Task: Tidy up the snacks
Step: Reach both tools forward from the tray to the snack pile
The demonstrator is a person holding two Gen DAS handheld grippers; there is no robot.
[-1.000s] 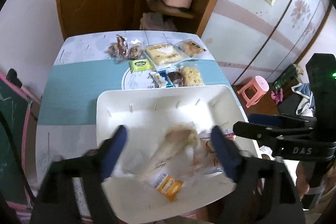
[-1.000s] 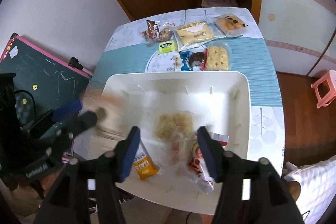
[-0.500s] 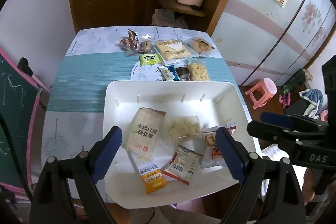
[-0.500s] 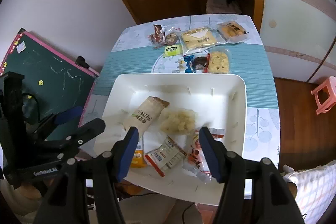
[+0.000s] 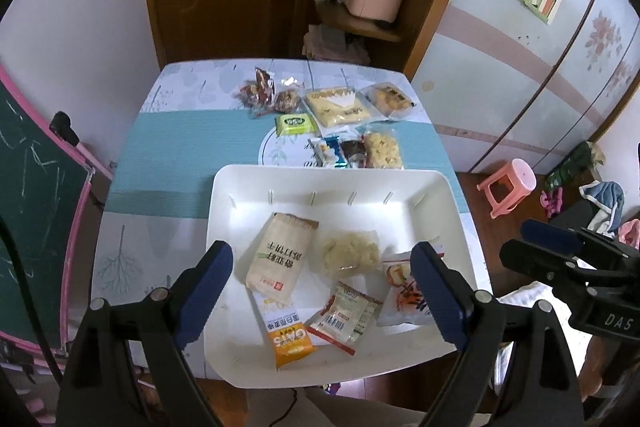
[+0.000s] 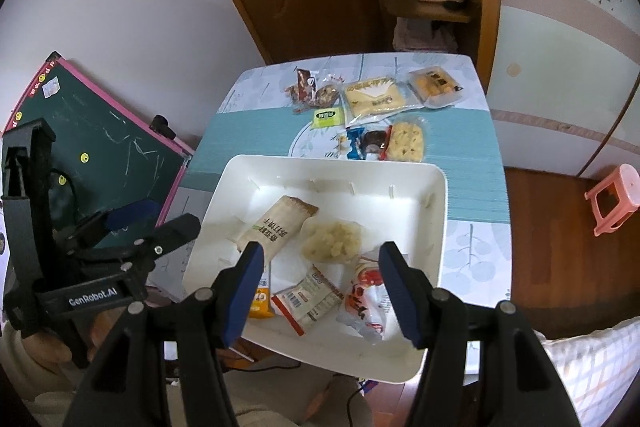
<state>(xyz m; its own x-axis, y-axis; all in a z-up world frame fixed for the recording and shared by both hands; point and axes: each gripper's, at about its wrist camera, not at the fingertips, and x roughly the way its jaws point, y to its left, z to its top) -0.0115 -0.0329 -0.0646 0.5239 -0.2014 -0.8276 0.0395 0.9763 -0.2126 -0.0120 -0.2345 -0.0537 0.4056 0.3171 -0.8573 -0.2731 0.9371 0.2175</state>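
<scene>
A white tray [image 5: 432, 187] [image 6: 438, 211] sits at the table's near edge. In it lie a tan cracker packet [image 5: 280, 253] [image 6: 276, 227], a clear bag of pale crumbly snack [image 5: 350, 253] [image 6: 332, 241], an orange oat bar [image 5: 288, 335], a small white sachet [image 5: 346, 317] [image 6: 310, 299] and a red-and-white packet [image 5: 402, 289] [image 6: 366, 297]. My left gripper [image 5: 322, 291] hangs open above the tray with nothing between its fingers. My right gripper [image 6: 320, 285] is also open and empty above the tray's near half. Each gripper shows at the other view's edge.
Several more snack packets lie in a group on the far half of the table [image 5: 168, 147] [image 6: 472, 147], beyond the tray. A green chalkboard [image 6: 88, 155] leans at the left. A pink stool [image 5: 510, 187] stands on the floor at the right. Door and shelf stand behind.
Both grippers have risen away from the tray. The tan cracker packet, a blur between the left fingers a second ago, now lies flat in the tray.
</scene>
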